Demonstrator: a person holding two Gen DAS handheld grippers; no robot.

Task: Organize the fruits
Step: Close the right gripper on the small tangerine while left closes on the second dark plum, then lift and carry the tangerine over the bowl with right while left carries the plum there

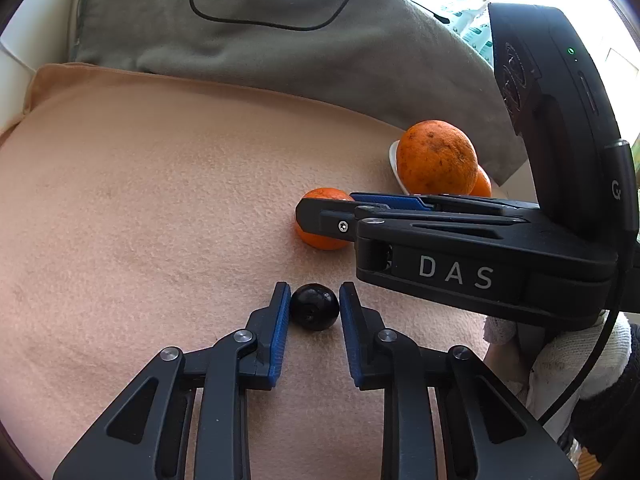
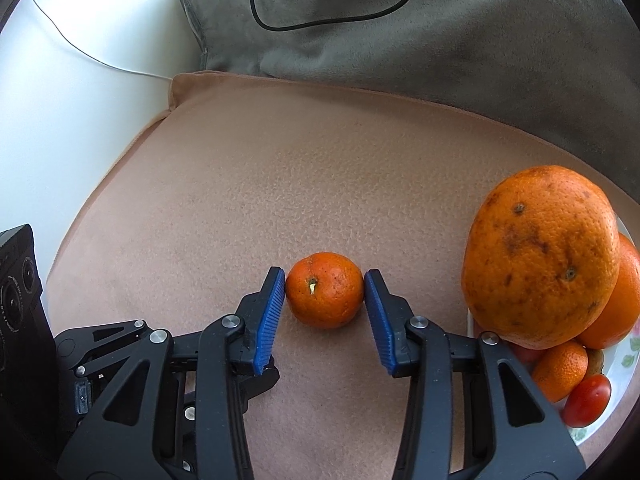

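A small dark round fruit (image 1: 315, 306) lies on the peach blanket (image 1: 140, 208) between the blue pads of my left gripper (image 1: 315, 305); both pads touch its sides. A small mandarin (image 2: 324, 289) sits on the blanket between the pads of my right gripper (image 2: 325, 288), which press on both its sides. In the left wrist view the right gripper (image 1: 316, 216) reaches in from the right over that mandarin (image 1: 320, 240). A large orange (image 2: 540, 256) tops a pile on a white plate (image 2: 624, 364) at the right.
The plate also holds another orange (image 2: 616, 308), a small mandarin (image 2: 560, 368) and a red fruit (image 2: 588, 400). A grey cushion (image 2: 400, 40) with a black cable (image 2: 332, 20) lies behind the blanket. A white wall (image 2: 80, 100) is at the left.
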